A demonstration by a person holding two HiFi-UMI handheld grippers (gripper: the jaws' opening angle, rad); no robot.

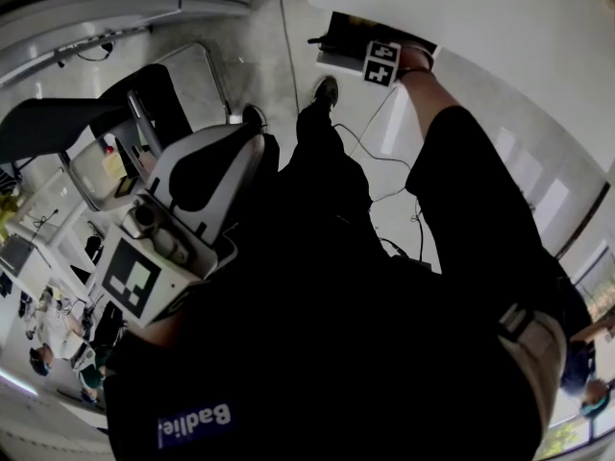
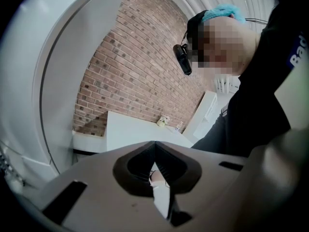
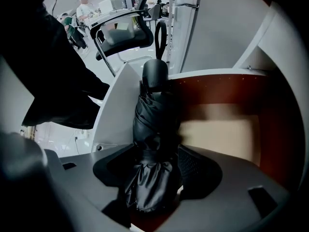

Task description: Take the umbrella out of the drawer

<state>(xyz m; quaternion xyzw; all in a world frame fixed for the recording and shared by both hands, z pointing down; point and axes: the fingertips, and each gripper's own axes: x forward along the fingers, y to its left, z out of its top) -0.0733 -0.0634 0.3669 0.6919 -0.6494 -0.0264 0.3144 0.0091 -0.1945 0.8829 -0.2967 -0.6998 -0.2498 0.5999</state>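
Black folded umbrella (image 3: 153, 124) sits inside the open drawer (image 3: 227, 88), not out yet. Right tongs (image 3: 154, 172) reach down into the drawer, spread wide on either side of the umbrella's near end, released, pads not clamped as far as I can see. Left tongs (image 2: 154, 152) clenched, empty, away from the drawer. Left to do, I judge: grasp and lift out.

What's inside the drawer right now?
A folded black umbrella lies in the drawer, between the open right gripper jaws. Pale floor shows beside it; whatever is under the umbrella is hidden.
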